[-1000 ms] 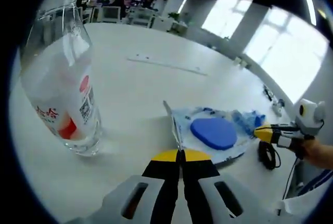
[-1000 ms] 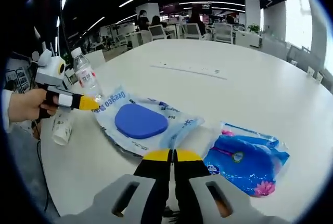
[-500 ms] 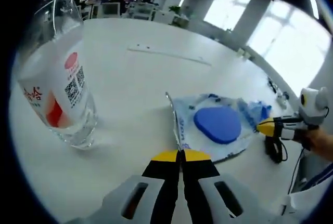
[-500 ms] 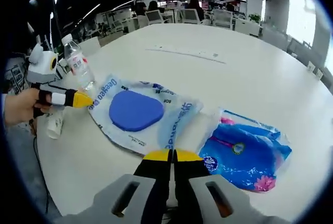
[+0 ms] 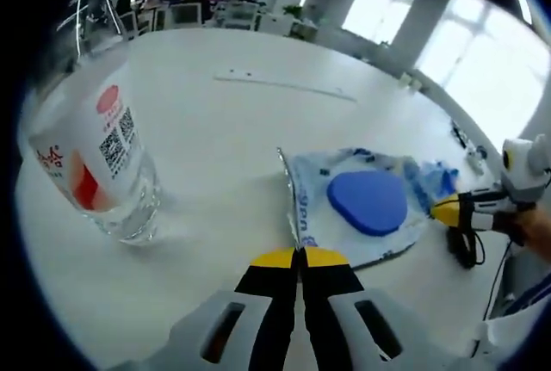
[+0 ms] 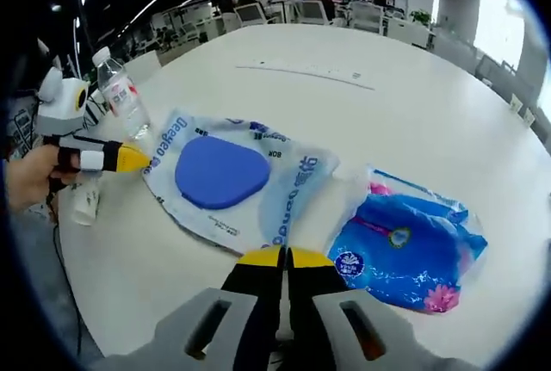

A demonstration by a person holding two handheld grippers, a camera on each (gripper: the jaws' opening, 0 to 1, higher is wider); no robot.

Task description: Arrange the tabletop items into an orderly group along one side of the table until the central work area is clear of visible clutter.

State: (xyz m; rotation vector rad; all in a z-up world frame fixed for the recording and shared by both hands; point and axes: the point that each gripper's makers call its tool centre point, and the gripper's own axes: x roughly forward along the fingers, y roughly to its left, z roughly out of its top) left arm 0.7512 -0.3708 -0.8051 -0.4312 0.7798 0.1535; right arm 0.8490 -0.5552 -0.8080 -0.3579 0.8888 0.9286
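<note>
Step in hand, as judged: the wet-wipes pack [image 6: 232, 183] is held at two edges and is being carried or dragged toward one side of the white tabletop [image 6: 405, 121]. To do it well, both claws should travel together at one height, so the soft film neither tears nor slips, and the pack should land flat with its blue lid [image 6: 220, 172] up.

Left to right, right gripper view:
- Left claw [image 6: 129, 158]: yellow-tipped, closed on the left edge of the wet-wipes pack, held by a hand [image 6: 30, 180].
- Small pale paper cup [image 6: 86, 203]: lying on its side below the left claw, near the tabletop edge.
- Water bottle [image 6: 120, 100]: upright, clear, red-and-white label, just beyond the pack's left end.
- Wet-wipes pack: centre, pale blue film, printing on it too small to read surely.
- Right claw [image 6: 285, 258]: jaws together, seemingly pinching the pack's near edge.
- Blue tissue packet [image 6: 409, 238]: right of the wipes, touching or just beside them; a flower motif at its near corner.
- Long thin strip [image 6: 306, 74] set in the far tabletop; office chairs beyond.

Obstacles, as judged: the bottle and the cup stand close on the left; a pull that way risks toppling the bottle. In the left gripper view a dark cable [image 5: 465, 246] lies at the tabletop's edge by the right claw.
</note>
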